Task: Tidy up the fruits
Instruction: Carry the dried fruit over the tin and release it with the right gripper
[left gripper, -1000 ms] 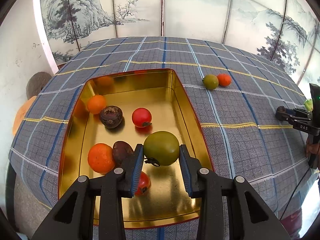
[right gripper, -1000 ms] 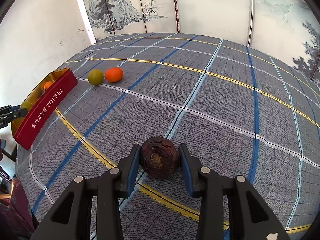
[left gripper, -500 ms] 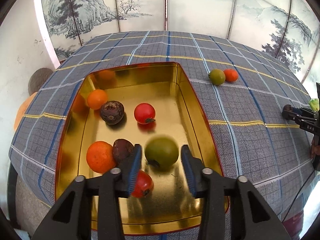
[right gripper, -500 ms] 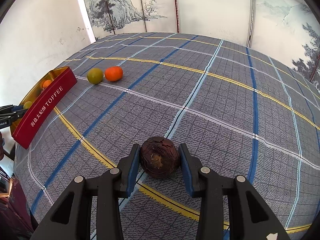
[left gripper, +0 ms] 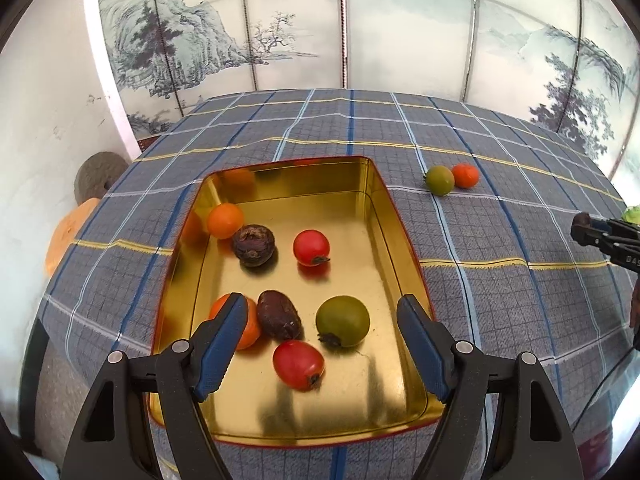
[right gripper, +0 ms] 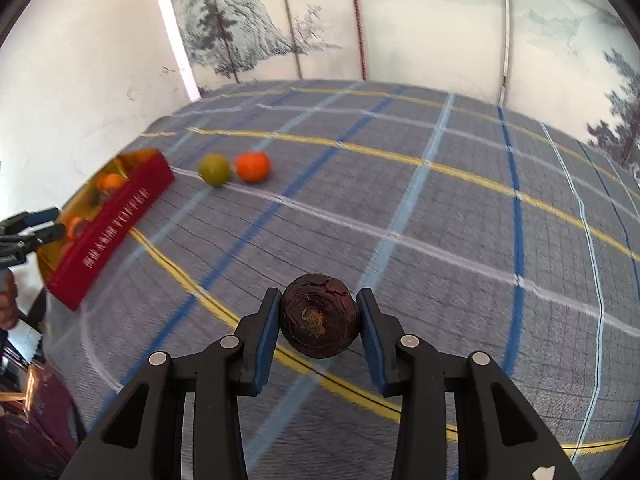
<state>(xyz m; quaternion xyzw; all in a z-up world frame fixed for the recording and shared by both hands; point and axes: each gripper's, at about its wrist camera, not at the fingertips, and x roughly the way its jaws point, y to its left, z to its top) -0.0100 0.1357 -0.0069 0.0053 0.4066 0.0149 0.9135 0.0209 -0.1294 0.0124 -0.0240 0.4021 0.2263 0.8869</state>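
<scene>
A gold tin tray point(left gripper: 384, 216) with red outer walls lies on the checked cloth and holds several fruits. A green fruit point(left gripper: 342, 321) rests in it beside a red tomato point(left gripper: 298, 364), dark brown fruits point(left gripper: 279, 314) and oranges. My left gripper point(left gripper: 322, 344) is open and empty above the tray's near half. My right gripper point(right gripper: 318, 326) is shut on a dark brown fruit point(right gripper: 319, 316), held above the cloth. The tray also shows in the right wrist view point(right gripper: 116, 226) at far left.
A green fruit point(left gripper: 439, 180) and an orange fruit point(left gripper: 465, 175) lie side by side on the cloth right of the tray; they also show in the right wrist view point(right gripper: 215, 169). A painted folding screen stands behind the table. The table edge drops off at left.
My left gripper opened wide and let the green fruit down into the tray, then drew back. My right gripper lifted the dark brown fruit off the cloth and moved; its view is blurred.
</scene>
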